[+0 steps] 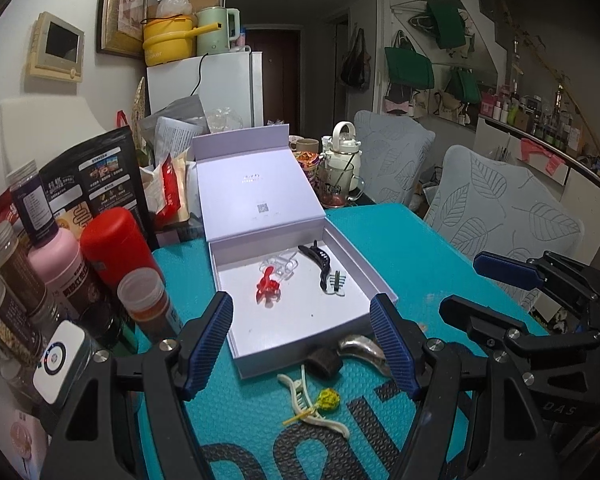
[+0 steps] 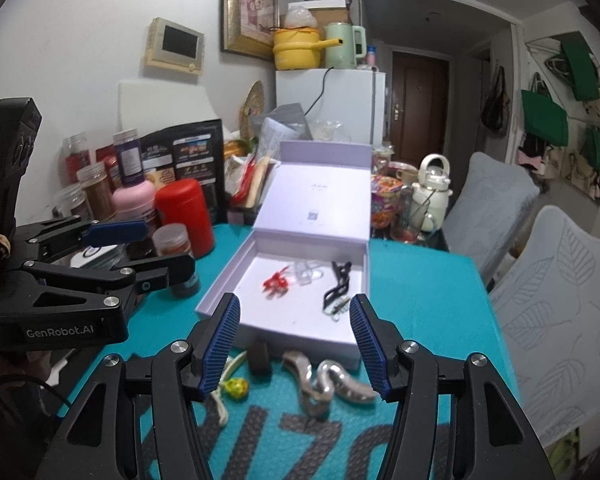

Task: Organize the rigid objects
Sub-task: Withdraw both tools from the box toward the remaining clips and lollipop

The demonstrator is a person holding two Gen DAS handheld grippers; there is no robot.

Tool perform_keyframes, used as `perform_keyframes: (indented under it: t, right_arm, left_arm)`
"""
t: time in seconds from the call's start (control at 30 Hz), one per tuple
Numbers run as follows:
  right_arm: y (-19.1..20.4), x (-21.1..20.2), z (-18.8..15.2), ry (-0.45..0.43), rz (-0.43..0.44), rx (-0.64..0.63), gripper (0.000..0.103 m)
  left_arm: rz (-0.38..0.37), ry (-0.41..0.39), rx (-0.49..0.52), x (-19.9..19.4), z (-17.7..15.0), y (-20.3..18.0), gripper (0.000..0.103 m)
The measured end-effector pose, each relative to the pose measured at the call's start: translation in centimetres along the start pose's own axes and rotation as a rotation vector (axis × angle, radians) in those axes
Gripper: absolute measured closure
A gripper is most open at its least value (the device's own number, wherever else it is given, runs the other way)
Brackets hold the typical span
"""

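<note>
We see both views under even indoor light, moderately bright near the white box (image 1: 284,312), whose floor shines almost overexposed in the left wrist view. Beyond the box, the doorway (image 2: 418,116) is dim and brown. Shadows are soft: a faint one lies along the inner left wall of the box. The fisheye bends straight lines strongly, and all corners turn into black vignette. In the right wrist view the small clips inside the box and the silver clip (image 2: 328,384) in front of it look blurred, while the left wrist view is sharper there.
</note>
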State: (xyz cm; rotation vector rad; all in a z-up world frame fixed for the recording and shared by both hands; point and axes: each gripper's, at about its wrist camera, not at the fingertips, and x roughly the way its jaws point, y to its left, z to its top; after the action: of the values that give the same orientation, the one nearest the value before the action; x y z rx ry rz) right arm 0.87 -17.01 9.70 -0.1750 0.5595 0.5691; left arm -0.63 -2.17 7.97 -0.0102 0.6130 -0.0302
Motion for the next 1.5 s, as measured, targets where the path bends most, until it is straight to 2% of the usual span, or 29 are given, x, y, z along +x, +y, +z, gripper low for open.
perform_keyframes:
  t: [0.3, 0.67, 1.37, 1.5]
  right_arm:
    - [1.4, 1.7, -2.7, 0.062, 0.044, 0.014, 0.046]
    - [2.3, 5.6, -5.9, 0.16, 0.107, 0.035, 0.046]
    - [3.0, 14.0, -9.5, 0.35, 0.214, 0.055, 0.046]
    - [3.0, 14.9, -9.7, 0.358, 0.253, 0.08, 0.046]
  left_arm:
    - [0.009, 0.046, -0.024, 0.2, -2.7, 1.0, 0.032]
    - [-0.001, 0.144, -0.073, 3.2, -6.1, 2.8, 0.032]
    - [0.031, 0.251, -0.155, 7.4, -8.7, 6.9, 0.032]
    - [0.022, 0.255, -0.168, 7.7, -8.8, 7.2, 0.032]
